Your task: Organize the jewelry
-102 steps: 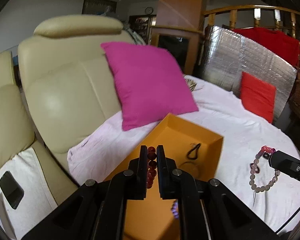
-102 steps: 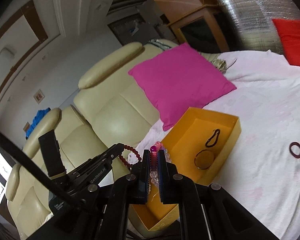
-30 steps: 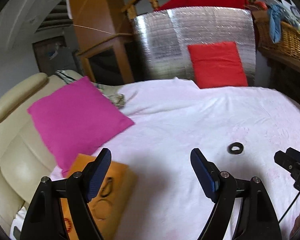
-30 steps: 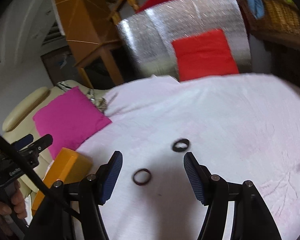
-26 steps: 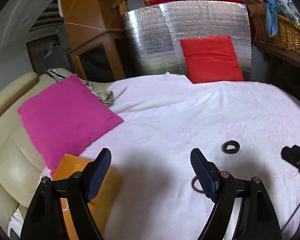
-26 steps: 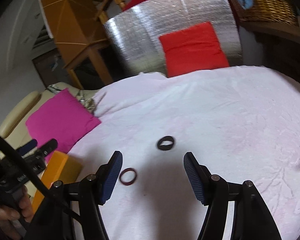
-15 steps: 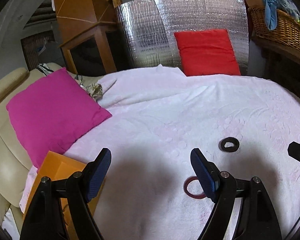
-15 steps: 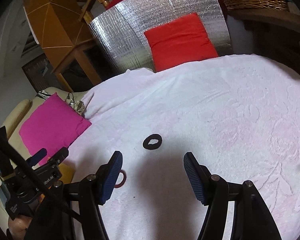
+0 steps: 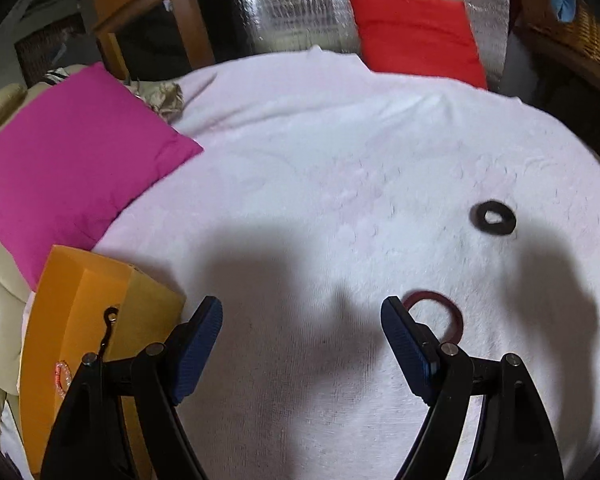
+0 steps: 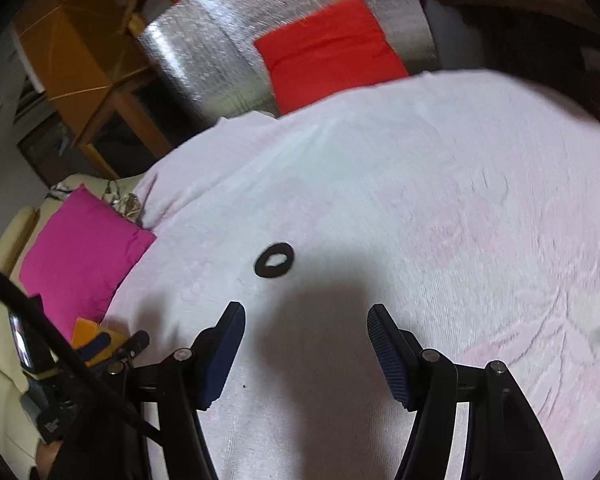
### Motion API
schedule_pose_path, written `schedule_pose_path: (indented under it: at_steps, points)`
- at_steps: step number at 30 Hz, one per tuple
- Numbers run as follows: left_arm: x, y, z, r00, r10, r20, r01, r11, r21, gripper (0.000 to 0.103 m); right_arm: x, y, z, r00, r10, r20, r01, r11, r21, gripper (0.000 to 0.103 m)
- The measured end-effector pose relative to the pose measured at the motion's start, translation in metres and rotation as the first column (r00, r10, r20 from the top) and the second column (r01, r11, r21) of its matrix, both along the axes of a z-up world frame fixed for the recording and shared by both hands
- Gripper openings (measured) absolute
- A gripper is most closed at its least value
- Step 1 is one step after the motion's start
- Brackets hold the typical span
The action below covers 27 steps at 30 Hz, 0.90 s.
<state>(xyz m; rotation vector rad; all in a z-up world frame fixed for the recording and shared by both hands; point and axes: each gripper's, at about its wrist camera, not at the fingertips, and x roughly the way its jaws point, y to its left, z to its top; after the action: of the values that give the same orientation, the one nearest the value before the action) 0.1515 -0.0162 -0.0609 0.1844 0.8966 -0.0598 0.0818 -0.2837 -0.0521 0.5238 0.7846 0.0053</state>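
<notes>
Left wrist view: my left gripper point(image 9: 302, 322) is wide open, holding nothing, beside the red ring point(image 9: 446, 312). My right gripper point(image 10: 306, 328) gapes empty near the black ring point(image 10: 274, 260).

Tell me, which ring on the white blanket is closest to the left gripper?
The dark red ring. It lies right beside one of the left gripper fingers, partly hidden by it. The black ring lies farther off, nearer the right gripper.
</notes>
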Motion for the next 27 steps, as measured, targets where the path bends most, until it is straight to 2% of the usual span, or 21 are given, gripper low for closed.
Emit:
schedule_pose_path:
  at_steps: [3, 6, 10, 12, 15, 23, 27]
  points:
    - [0.003, -0.008, -0.011, 0.999, -0.030, -0.042, 0.031, 0.999, 0.010, 0.082, 0.004, -0.005, -0.007, 0.999, -0.019, -0.030, 0.020, 0.999, 0.034, 0.067]
    - [0.003, -0.014, -0.020, 0.994, -0.073, -0.085, 0.073, 0.997, -0.013, 0.082, 0.010, -0.002, -0.009, 0.999, -0.012, -0.033, 0.013, 1.000, 0.022, 0.067]
    - [0.003, -0.023, -0.023, 0.988, -0.112, -0.102, 0.112, 0.994, -0.001, 0.082, 0.026, 0.005, -0.012, 0.999, 0.015, -0.029, -0.016, 1.000, -0.024, 0.067]
    - [0.002, -0.026, -0.024, 0.986, -0.127, -0.108, 0.128, 0.992, 0.005, 0.082, 0.033, 0.006, -0.015, 0.999, 0.026, -0.033, -0.027, 0.999, -0.021, 0.063]
    - [0.006, -0.025, -0.029, 0.984, -0.132, -0.123, 0.134, 0.991, 0.007, 0.082, 0.040, 0.007, -0.020, 0.998, 0.031, -0.048, -0.032, 0.999, -0.021, 0.063]
    - [0.011, -0.029, -0.029, 0.977, -0.170, -0.129, 0.162, 0.984, -0.072, 0.082, 0.045, 0.007, -0.022, 0.999, 0.037, -0.035, -0.037, 0.999, -0.015, 0.061]
    - [0.008, -0.039, -0.031, 0.970, -0.204, -0.135, 0.192, 0.977, -0.095, 0.082, 0.053, 0.003, -0.025, 0.999, 0.048, -0.015, -0.048, 0.998, 0.031, 0.054]
